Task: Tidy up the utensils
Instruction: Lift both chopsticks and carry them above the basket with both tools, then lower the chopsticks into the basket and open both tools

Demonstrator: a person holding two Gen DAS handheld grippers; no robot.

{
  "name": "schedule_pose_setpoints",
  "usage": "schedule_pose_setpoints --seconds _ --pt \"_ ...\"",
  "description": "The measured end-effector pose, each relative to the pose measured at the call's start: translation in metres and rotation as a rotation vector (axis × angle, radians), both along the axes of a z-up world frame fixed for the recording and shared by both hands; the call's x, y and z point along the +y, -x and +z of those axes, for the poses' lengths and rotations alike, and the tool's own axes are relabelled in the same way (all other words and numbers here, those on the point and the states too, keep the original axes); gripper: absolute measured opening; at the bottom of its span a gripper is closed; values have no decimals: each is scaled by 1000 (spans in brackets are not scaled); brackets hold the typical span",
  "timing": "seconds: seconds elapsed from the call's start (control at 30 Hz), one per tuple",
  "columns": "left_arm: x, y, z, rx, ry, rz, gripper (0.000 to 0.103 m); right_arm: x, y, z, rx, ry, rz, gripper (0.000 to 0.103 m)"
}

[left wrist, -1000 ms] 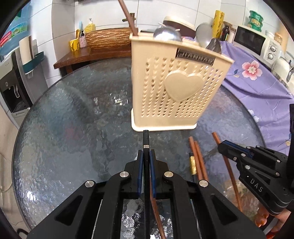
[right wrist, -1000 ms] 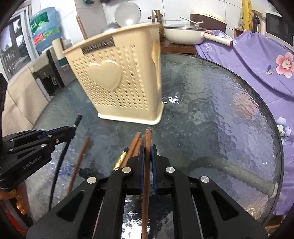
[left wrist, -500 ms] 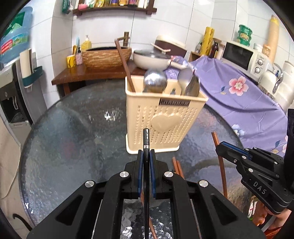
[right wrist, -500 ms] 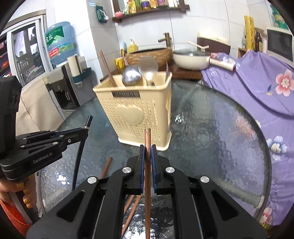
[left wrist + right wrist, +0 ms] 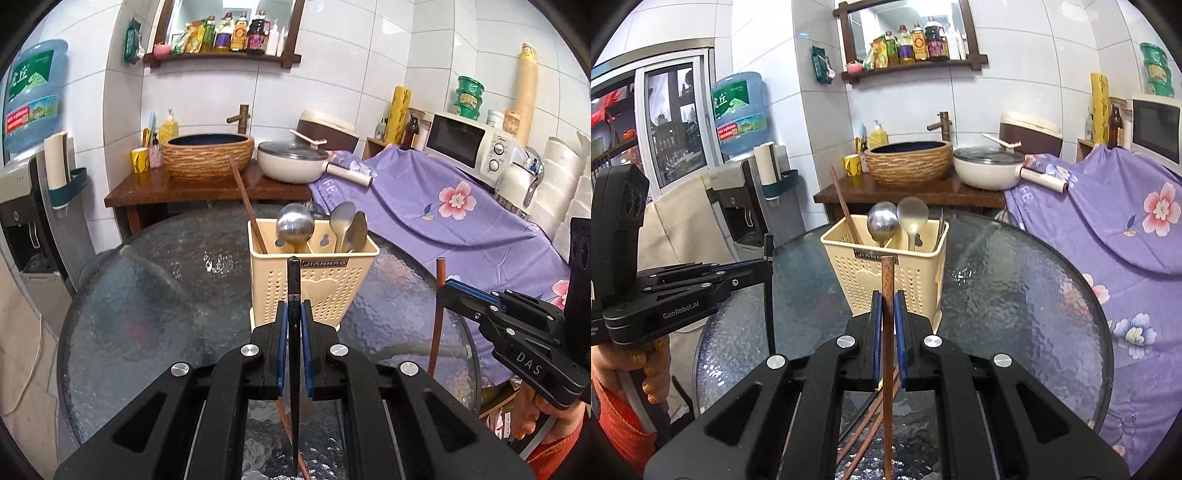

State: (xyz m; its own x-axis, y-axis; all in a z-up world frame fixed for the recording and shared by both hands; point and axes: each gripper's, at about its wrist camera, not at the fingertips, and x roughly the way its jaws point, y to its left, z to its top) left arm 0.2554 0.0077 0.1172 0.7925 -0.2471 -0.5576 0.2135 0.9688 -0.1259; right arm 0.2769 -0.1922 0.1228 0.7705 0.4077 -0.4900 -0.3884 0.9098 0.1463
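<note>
Held: my left gripper (image 5: pixel 294 314) clenched on black chopstick (image 5: pixel 294 280), right gripper (image 5: pixel 887 306) on brown chopstick (image 5: pixel 887 280) — risk, thin sticks pivoting and missing the holder (image 5: pixel 314 284) ahead.

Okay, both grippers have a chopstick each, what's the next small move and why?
Probably carry the left gripper, shut on the black chopstick, forward over the beige holder and lower it into the left compartment, beside the brown chopstick standing there. Spoons fill the others; the right gripper follows with its brown chopstick.

Black chopstick (image 5: pixel 294 295) and brown chopstick (image 5: pixel 887 295) each clamped upright; cream holder (image 5: pixel 317 288) stands on worktop (image 5: pixel 147 314) with spoons (image 5: pixel 349 229).
</note>
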Motion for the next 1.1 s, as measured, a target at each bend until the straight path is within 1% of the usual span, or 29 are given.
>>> schedule_pose_setpoints --seconds 0.37,0.5,0.63,0.8,0.93,1.1 --pt "-1 4 16 -35 -19 -1 7 7 2 19 -35 20 17 8" --pt "0 3 23 -46 -18 -3 7 6 0 27 -45 19 26 7" --pt "0 0 33 -50 4 -27 7 6 -3 37 -55 14 31 7" --pt "-5 -5 46 -65 -8 -53 7 4 -11 52 -67 1 41 7" --pt "-9 -11 55 -56 14 -85 7 4 -19 68 -72 3 56 7" --pt "-14 -13 76 -85 -9 -96 7 1 -30 93 -67 -4 79 7"
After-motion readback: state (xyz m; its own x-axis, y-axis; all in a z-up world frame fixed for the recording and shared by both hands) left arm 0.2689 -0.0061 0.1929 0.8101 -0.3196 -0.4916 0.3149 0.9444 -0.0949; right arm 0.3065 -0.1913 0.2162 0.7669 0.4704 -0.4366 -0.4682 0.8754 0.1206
